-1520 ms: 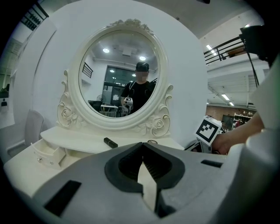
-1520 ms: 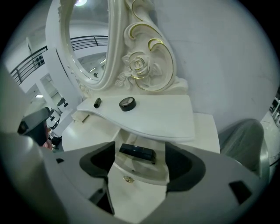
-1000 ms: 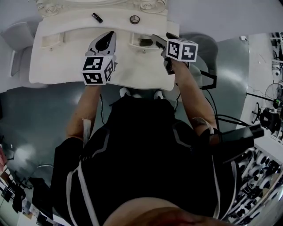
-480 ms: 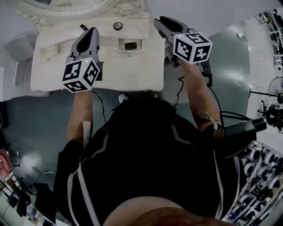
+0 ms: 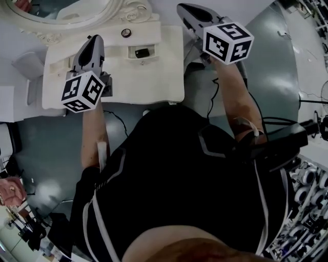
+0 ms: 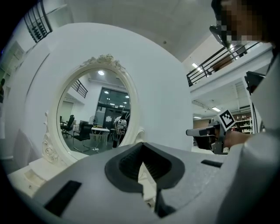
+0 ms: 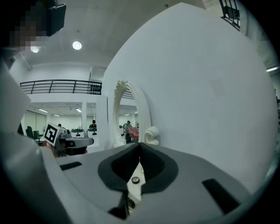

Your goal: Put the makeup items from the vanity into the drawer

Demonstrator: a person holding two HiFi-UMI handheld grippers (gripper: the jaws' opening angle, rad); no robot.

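Note:
In the head view, a small drawer (image 5: 154, 50) stands open in the front of the white vanity (image 5: 154, 82), and a dark makeup item (image 5: 142, 52) lies in it. A small round compact (image 5: 126, 33) rests on the vanity top behind the drawer; it also shows through the right jaws as the round compact (image 7: 132, 180). My left gripper (image 5: 95, 42) hovers over the vanity's left part, shut and empty. My right gripper (image 5: 185, 10) is raised past the vanity's right edge, away from the drawer. Its jaws are shut with nothing between them.
An oval mirror (image 6: 94, 116) in an ornate white frame stands at the back of the vanity against a white wall. Cables (image 5: 212, 102) trail on the grey floor to the right. Each gripper shows in the other's view: left gripper (image 7: 74, 142), right gripper (image 6: 205, 131).
My right gripper has closed and drawn back up and to the right, away from the open drawer where the dark item lies. The left gripper has drifted left.

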